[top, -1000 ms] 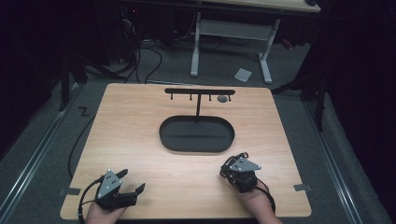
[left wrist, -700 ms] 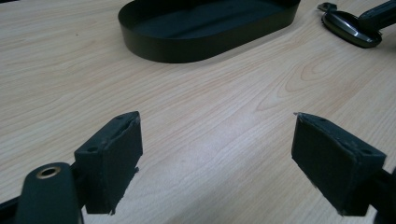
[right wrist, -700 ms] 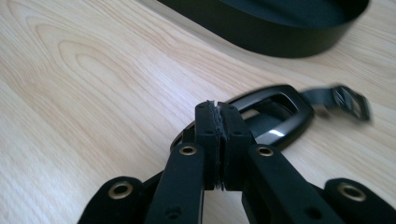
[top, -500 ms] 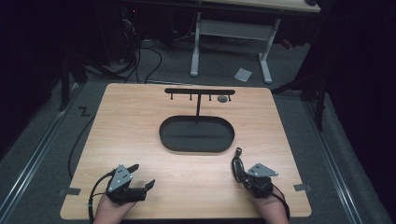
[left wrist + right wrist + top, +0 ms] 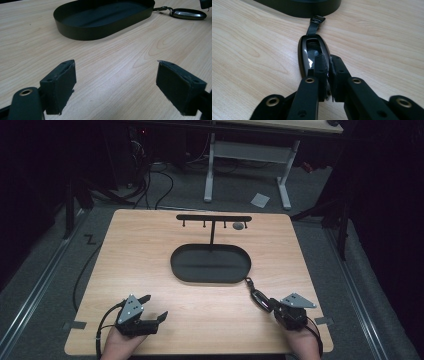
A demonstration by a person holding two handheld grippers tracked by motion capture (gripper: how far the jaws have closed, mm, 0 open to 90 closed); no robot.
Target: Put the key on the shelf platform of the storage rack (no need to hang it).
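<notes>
The right gripper [image 5: 327,62], jaws pinching the glossy black key fob [image 5: 310,53], is needing a steady, level carry toward the black oval tray [image 5: 210,276] at eleven o'clock.

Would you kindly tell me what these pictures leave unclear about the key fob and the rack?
- Key fob: near end hidden by the right gripper in the right gripper view.
- Right gripper's pads: whether they press the fob, hidden by the jaws.
- Small grey thing at the hook rack: too small in the high view.

black tongs [image 5: 327,62] nearly shut over the near end of a glossy key fob [image 5: 308,53], its strap [image 5: 314,26] toward the dark tray [image 5: 312,8]
</notes>
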